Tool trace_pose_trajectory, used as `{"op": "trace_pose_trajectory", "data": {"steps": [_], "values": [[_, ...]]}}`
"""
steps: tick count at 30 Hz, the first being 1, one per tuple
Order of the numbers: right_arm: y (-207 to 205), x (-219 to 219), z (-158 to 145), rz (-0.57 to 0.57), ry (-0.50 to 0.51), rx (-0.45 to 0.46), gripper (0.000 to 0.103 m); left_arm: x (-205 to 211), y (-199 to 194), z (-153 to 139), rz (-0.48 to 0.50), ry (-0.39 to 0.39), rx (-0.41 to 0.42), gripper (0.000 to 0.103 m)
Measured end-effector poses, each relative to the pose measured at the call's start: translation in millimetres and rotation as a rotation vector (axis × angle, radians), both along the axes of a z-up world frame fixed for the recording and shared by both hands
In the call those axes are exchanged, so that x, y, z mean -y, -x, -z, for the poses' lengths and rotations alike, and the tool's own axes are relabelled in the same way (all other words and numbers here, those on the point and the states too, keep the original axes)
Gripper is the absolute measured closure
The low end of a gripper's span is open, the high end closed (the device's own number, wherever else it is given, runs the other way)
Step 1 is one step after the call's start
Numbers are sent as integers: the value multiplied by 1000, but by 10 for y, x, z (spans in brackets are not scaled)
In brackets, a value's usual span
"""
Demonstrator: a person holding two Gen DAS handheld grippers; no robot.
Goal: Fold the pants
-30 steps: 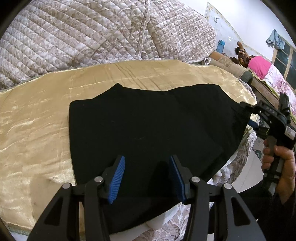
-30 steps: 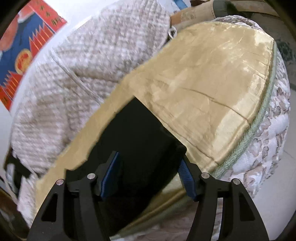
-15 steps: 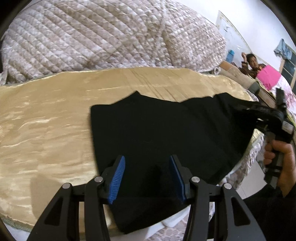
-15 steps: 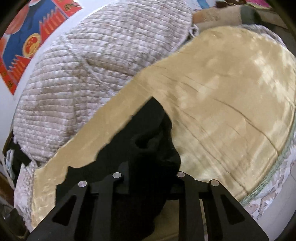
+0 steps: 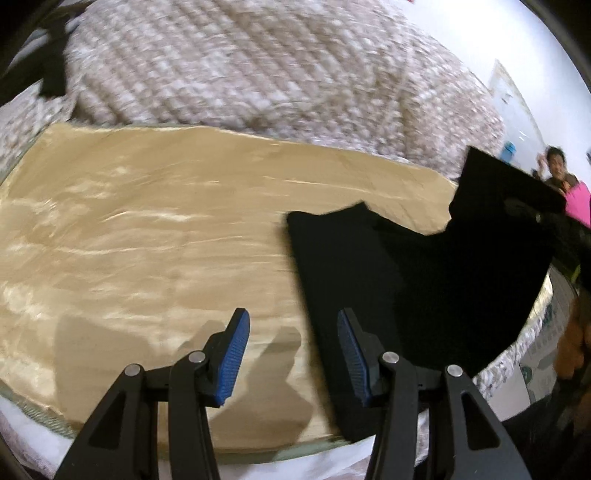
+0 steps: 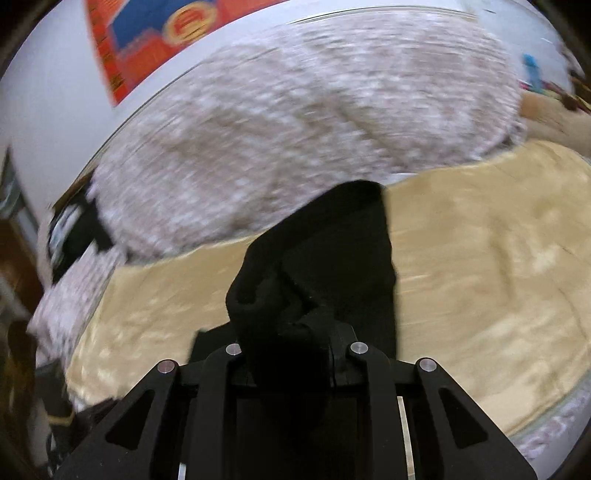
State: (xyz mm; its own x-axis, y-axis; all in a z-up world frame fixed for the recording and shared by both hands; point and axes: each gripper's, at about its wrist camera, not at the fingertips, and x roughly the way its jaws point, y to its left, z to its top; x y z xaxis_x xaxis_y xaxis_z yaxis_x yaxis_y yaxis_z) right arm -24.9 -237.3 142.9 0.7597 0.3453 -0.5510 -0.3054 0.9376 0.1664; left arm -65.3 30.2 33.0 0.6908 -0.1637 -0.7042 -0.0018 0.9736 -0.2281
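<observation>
Nearest to me in the left wrist view, my left tongs (image 5: 291, 354) stand spread, blue pads bare, nothing between them. They hang over the golden satin cover (image 5: 147, 240) of the bed, and the right-hand pad sits just at the left edge of the black pants (image 5: 424, 280) without pinching it. In the right wrist view, my right tongs (image 6: 291, 354) are pressed together on a bunched fold of the pants (image 6: 325, 266); the cloth wraps over the fingertips so I cannot see the pads themselves.

The pants lie on the right part of the golden cover in the left view, flat along the near side, while the far right corner is lifted clear of the bed and stands up as a dark flap. From the right wrist, the gripped cloth rises away from the tongs in a tall, twisted strip above the cover.

Beyond the cover, a heaped quilted blanket (image 5: 258, 66) in pale brown and white fills the back of the bed. Both views are blurred. On the wall behind it hangs a red and blue poster (image 6: 155, 33). At the far right edge of the left view a person (image 5: 556, 166) sits in the background.
</observation>
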Motion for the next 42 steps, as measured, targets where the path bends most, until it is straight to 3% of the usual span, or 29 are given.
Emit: {"op": "trace_pose_trajectory", "data": {"steps": [5, 9, 17, 25, 28, 32, 39, 42], "values": [[-13, -666, 565, -164, 81, -126, 81, -250, 29, 7, -79, 25, -7, 51], [-11, -890, 931, -196, 172, -175, 81, -327, 45, 2, -100, 42, -10, 51], [117, -986, 749, -193, 204, -98, 81, -304, 59, -53, -88, 52, 7, 51], [203, -1057, 976, -238, 250, -95, 78, -333, 58, -37, -103, 51, 3, 51], [220, -1045, 938, -240, 234, -100, 73, -333, 57, -37, -101, 52, 2, 51], [279, -1102, 906, -277, 221, -112, 56, -326, 59, -35, -103, 51, 4, 51], [467, -1077, 742, -374, 140, -86, 54, -336, 61, -63, -109, 63, 15, 51], [466, -834, 623, -283, 86, -27, 54, -313, 63, -89, -91, 84, 24, 51]]}}
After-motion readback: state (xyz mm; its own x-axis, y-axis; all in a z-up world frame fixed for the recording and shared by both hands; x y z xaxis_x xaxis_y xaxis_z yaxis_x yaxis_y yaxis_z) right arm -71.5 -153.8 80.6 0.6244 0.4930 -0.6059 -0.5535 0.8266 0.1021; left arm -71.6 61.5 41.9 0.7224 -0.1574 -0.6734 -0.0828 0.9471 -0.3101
